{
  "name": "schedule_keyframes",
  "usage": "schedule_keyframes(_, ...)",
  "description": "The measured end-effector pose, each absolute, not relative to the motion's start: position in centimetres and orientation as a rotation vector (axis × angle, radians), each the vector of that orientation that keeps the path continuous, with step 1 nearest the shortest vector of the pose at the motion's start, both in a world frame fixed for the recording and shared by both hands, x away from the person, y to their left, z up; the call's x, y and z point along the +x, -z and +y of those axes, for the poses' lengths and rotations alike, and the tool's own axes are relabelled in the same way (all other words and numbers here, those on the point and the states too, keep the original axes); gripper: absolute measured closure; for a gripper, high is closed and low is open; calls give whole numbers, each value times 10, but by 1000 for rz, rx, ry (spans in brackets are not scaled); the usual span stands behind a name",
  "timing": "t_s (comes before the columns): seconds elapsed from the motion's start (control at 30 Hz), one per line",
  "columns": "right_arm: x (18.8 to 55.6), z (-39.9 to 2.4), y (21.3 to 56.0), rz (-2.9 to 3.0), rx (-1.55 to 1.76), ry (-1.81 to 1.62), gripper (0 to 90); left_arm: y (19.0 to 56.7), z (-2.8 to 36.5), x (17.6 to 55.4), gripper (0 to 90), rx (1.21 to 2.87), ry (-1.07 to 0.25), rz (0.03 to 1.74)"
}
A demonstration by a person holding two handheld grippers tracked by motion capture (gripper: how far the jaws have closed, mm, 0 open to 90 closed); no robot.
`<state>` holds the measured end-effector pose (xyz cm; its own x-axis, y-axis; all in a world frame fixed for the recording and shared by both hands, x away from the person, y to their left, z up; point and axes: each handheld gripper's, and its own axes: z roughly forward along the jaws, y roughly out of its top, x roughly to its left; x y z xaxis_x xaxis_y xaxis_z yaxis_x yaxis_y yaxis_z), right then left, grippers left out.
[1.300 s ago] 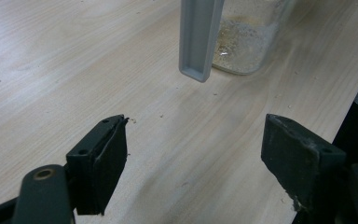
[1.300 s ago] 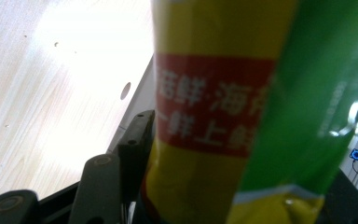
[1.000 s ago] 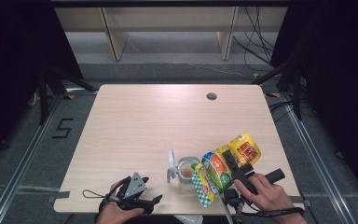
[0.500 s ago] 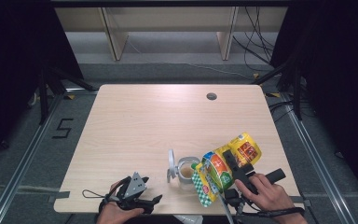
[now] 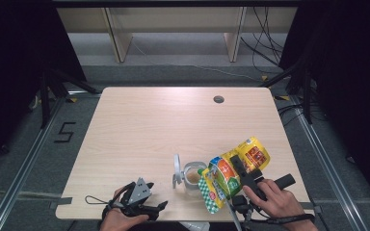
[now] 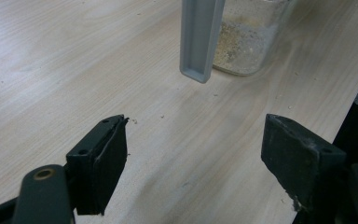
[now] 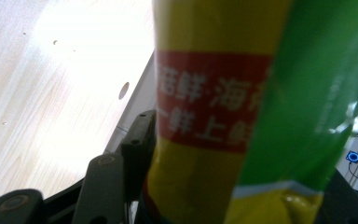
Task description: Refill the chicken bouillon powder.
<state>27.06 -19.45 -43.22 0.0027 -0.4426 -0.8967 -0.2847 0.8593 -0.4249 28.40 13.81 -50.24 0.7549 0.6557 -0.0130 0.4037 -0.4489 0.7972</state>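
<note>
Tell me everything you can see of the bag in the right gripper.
The bag is a glossy, crinkled foil-like pouch, yellow with green, orange and red panels and white print on a red band. The right gripper clamps its middle. It tilts, its checkered green-and-white lower end down beside the mouth of the glass jar, its yellow end raised toward the table's right side. Whether it touches the jar cannot be told.

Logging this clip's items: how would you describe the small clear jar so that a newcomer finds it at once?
Start at the light wooden table and go to its near edge, right of centre. The jar stands beside the tilted yellow-and-green packet. It is clear, holds a little tan powder, and has a grey lid hinged open on its left.
</note>
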Motion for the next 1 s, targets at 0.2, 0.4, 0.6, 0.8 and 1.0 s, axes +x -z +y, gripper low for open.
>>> schedule_keyframes(0.2,270,-195,432,1596,-575,134,504,502,139,284,223,2112,-382,784)
schedule_keyframes(0.4,270,-195,432,1596,-575,135,504,502,138,284,223,2103,-379,789)
schedule_keyframes(0.6,270,-195,431,1586,-613,153,505,502,139,284,223,2109,-379,788)
schedule_keyframes(0.8,269,-196,433,1601,-565,130,505,502,139,284,223,2111,-382,783)
schedule_keyframes(1.0,270,-196,432,1593,-584,137,505,502,139,284,223,2110,-380,788)
